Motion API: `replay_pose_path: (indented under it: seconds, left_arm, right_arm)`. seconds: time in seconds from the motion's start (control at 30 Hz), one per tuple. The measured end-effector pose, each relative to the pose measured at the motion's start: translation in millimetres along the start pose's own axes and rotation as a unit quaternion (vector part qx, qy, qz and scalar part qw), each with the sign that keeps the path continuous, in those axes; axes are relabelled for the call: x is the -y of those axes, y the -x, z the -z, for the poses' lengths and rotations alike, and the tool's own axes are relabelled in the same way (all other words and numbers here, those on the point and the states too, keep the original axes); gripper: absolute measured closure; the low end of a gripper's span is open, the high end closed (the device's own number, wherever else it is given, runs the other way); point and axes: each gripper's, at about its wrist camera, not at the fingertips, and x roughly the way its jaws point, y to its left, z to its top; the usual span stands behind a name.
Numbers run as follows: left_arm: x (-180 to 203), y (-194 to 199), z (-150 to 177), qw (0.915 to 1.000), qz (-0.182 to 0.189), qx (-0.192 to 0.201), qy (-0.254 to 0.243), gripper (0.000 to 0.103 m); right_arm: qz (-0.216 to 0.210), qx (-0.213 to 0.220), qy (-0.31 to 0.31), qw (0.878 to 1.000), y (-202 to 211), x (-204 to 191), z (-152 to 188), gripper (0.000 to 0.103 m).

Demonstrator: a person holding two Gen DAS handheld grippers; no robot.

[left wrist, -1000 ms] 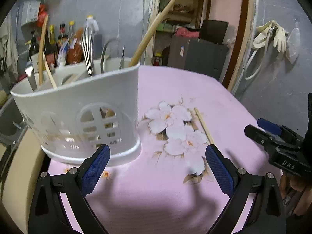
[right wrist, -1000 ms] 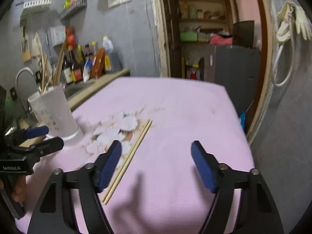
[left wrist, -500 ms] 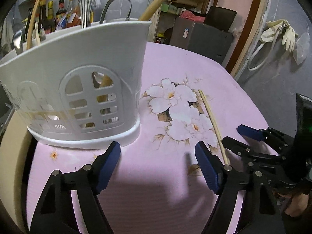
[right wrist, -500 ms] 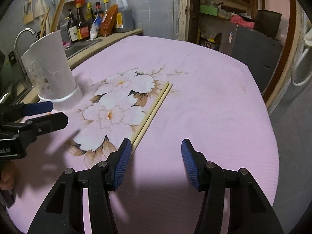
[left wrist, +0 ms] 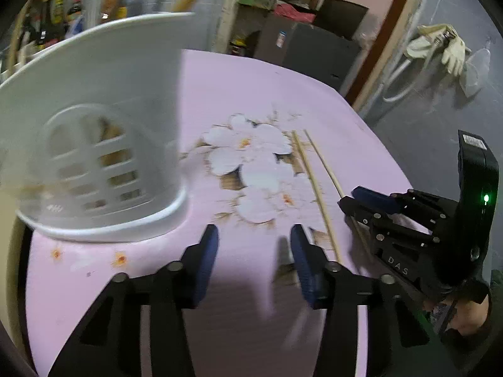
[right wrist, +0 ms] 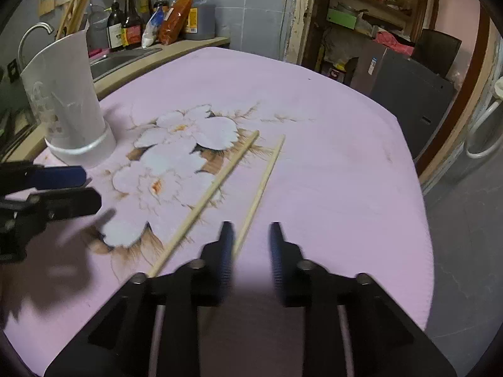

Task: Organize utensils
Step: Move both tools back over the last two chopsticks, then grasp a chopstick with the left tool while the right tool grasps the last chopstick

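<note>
Since a second ago both grippers have tipped down toward the cloth and their jaws have drawn in. The left gripper (left wrist: pixel 253 246) had its pads wide apart near the holder's base; now they stand much closer and are closing, with only bare cloth between them. The right gripper (right wrist: pixel 250 242) was spread well above the chopsticks; now its pads are narrow and closing. The near end of the right chopstick (right wrist: pixel 262 185) runs down to just beside its left pad and disappears behind it, not between the pads, so nothing is pinched yet.

The two chopsticks have come apart: earlier they lay side by side, touching; now they splay, the far ends well apart. The left chopstick (right wrist: pixel 207 196) lies across the flower print (right wrist: pixel 176 160), left of the right gripper's pads.

The white holder (left wrist: pixel 94 144), with utensils standing in it, sits ahead and left of the left gripper, close to its left pad, blurred in the left view. In the right view it is far to the left, by the cloth's edge next to the sink counter (right wrist: pixel 151 59).

The pink cloth (right wrist: pixel 345 169) ahead and right of the right gripper is bare up to its rounded edge, where the floor drops away. Between the two grippers lies the flower print and the chopsticks; the grippers are near each other, the right one's tips just right of the left gripper's right pad.
</note>
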Motion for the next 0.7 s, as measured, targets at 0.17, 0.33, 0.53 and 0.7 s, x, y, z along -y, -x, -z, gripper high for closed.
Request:
replay_pose_path:
  seconds: [0.17,0.33,0.53,0.7]
  left_arm:
    - [10.4,-11.1,-16.4,0.9991,0.033,-0.028,-0.005,0.07]
    - [26.2,-33.4,-33.2,0.9973,0.032,-0.06,-0.026,0.075]
    - [44.4,-54.6,-56.2,0.9946,-0.01,-0.087,-0.056,0.077]
    - [49.3,-70.0,-64.8,0.994,0.0,-0.099,-0.047,0.078]
  right_arm:
    - [0.009,-0.003,-0.013,1.0,7.0,17.4,11.2,0.103]
    - [0.008,0.006,-0.032,0.999,19.2,31.1,21.2,0.103]
    - [-0.007,0.008,-0.066,0.998,28.7,42.2,27.9,0.103]
    - [-0.009,0.005,-0.073,0.997,29.2,42.3,26.7,0.103]
